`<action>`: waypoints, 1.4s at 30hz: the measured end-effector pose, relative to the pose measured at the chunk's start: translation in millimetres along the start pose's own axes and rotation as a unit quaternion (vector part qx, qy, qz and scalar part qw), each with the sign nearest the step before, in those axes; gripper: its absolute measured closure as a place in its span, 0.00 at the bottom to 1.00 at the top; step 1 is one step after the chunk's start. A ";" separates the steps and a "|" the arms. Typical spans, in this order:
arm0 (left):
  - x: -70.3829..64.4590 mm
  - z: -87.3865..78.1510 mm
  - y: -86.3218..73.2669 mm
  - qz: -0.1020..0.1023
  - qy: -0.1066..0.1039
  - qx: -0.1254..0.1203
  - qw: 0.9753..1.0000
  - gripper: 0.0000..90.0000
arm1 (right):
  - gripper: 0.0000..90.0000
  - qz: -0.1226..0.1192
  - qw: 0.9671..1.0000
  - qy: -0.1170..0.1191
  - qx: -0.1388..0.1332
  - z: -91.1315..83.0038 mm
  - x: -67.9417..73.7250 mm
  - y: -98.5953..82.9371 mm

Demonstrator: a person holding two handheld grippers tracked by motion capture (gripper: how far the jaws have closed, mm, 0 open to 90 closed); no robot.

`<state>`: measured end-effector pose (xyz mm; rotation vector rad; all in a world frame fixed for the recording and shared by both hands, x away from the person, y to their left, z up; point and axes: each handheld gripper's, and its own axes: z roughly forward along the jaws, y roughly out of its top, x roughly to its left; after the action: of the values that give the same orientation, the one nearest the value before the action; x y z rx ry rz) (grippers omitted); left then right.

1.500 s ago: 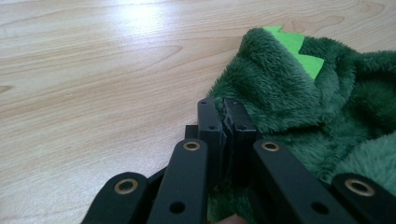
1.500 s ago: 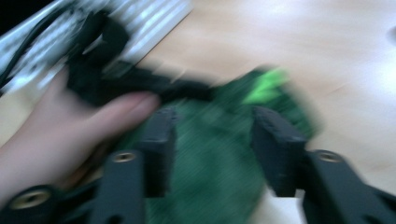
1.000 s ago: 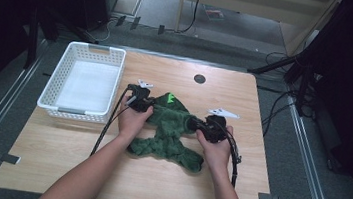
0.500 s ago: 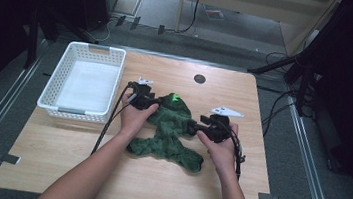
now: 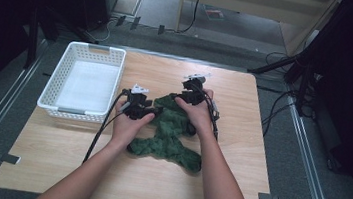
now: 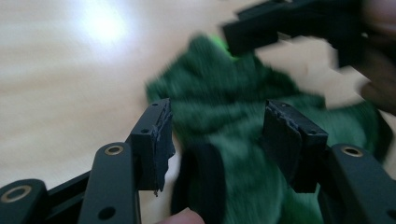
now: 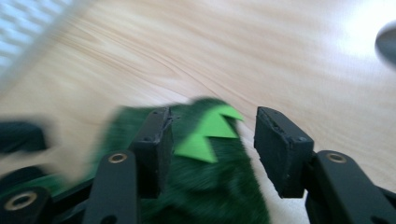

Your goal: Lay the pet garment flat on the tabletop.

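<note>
Left gripper (image 6: 215,140) you held open over the green plush toy (image 5: 171,131) | right gripper (image 7: 212,144) open astride its light-green spike (image 7: 205,133) | toy lay ungrasped on worktop (image 5: 235,186) | white basket (image 5: 83,81) empty, transfer likely left.

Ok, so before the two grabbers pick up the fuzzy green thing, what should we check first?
1. Left gripper jaws open around the green garment: ok.
2. Right gripper jaws open, with the light green spikes between them: ok.
3. Either gripper already pinching cloth: not ok, both stand apart from it.
4. White basket has room inside: ok.
5. Garment lying flat on the table: not ok, it is bunched.
6. Grippers out of each other's way: cannot tell, they are close and the views are blurred.
</note>
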<state>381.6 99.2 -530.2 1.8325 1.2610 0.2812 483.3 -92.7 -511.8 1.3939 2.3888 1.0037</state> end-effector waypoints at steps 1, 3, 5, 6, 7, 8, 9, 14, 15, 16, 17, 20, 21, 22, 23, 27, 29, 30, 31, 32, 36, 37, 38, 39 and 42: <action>-1.0 0.9 -2.7 0.007 0.004 0.007 1.000 0.48 | 0.50 0.002 1.000 0.003 0.011 6.3 -0.6 -0.9; -2.7 1.8 -7.1 0.020 0.008 0.011 1.000 0.48 | 0.58 -0.002 1.000 0.003 0.028 13.8 -0.1 -2.5; -4.8 2.7 -10.5 0.038 0.015 0.014 0.999 0.48 | 0.78 -0.020 1.000 -0.003 0.022 14.9 1.2 -4.1; -5.4 3.2 -11.6 0.043 0.014 0.019 0.999 0.48 | 0.86 -0.021 1.000 -0.001 0.019 14.8 0.5 -3.7; -5.5 3.9 -12.5 0.041 0.011 0.022 0.999 0.48 | 0.93 -0.020 1.000 -0.007 0.014 13.7 -0.3 -2.3; -5.3 5.1 -13.4 0.041 0.012 0.024 0.999 0.48 | 0.97 -0.024 1.000 -0.014 0.000 11.5 -1.0 0.2; -5.6 6.6 -14.2 0.038 0.013 0.026 0.999 0.48 | 0.98 -0.030 0.999 -0.029 -0.026 7.5 -1.4 2.7; -4.9 9.8 -14.7 0.035 0.026 0.027 0.999 0.48 | 0.98 -0.011 0.995 -0.054 -0.078 3.5 -5.1 6.6; -5.6 10.0 -14.3 0.040 0.028 0.030 0.998 0.48 | 0.98 -0.024 0.996 -0.065 -0.058 9.1 -6.7 4.2; -5.8 10.0 -14.0 0.043 0.031 0.032 0.998 0.48 | 0.97 -0.031 0.996 -0.076 -0.034 15.0 -8.8 1.0; -5.5 9.8 -13.9 0.040 0.031 0.032 0.998 0.48 | 0.93 -0.027 0.996 -0.082 -0.029 17.8 -12.0 -2.4; -2.5 5.1 -13.0 0.030 0.027 0.012 0.999 0.47 | 0.65 0.015 0.996 -0.046 -0.075 4.0 -21.0 -4.0; -0.1 1.8 -12.5 0.022 0.022 0.000 1.000 0.46 | 0.59 0.019 0.994 -0.046 -0.096 -6.1 -20.7 -3.8; 2.1 -1.6 -11.7 0.016 0.024 -0.013 1.000 0.46 | 0.57 0.022 0.992 -0.044 -0.120 -17.9 -19.2 -4.5; 4.4 -4.8 -10.6 0.013 0.024 -0.020 0.999 0.46 | 0.56 0.024 0.990 -0.034 -0.137 -31.0 -17.1 -6.2; 9.1 -11.7 -7.9 0.005 0.019 -0.018 1.000 0.46 | 0.53 0.011 0.989 -0.003 -0.147 -79.9 -8.2 -31.1; 8.8 -10.7 -9.5 0.004 0.018 -0.007 1.000 0.48 | 0.51 0.013 0.990 0.023 -0.136 -93.2 -6.3 -54.4; 8.7 -9.7 -10.2 0.006 0.017 -0.001 1.000 0.49 | 0.51 0.011 0.991 0.047 -0.127 -96.5 -4.8 -66.1; 8.2 -7.9 -11.1 0.006 0.020 0.003 1.000 0.52 | 0.51 0.006 0.991 0.066 -0.116 -97.0 -2.7 -76.7; 7.5 -5.8 -11.8 0.004 0.021 0.006 1.000 0.55 | 0.51 -0.003 0.993 0.066 -0.102 -95.2 0.5 -85.8; 0.2 1.5 -13.8 0.009 0.016 0.019 1.000 0.72 | 0.61 -0.049 0.997 0.035 -0.053 -77.8 13.6 -104.6; -1.3 1.9 -13.5 0.015 0.015 0.023 1.000 0.76 | 0.66 -0.042 0.998 0.037 -0.037 -72.3 13.2 -105.8; -2.5 2.3 -13.5 0.019 0.014 0.027 0.999 0.80 | 0.72 -0.043 0.998 0.029 -0.030 -67.6 12.4 -107.1; -2.9 2.6 -13.3 0.024 0.014 0.030 0.999 0.85 | 0.81 -0.056 0.998 0.016 -0.030 -64.5 11.5 -108.7; 1.3 1.2 -12.8 0.039 0.009 0.042 0.998 0.93 | 1.00 -0.066 0.996 0.003 -0.054 -66.1 8.0 -115.6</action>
<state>374.7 101.1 -540.9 1.9585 1.2316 0.2920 367.0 -153.6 -535.2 1.1823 2.3573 1.0857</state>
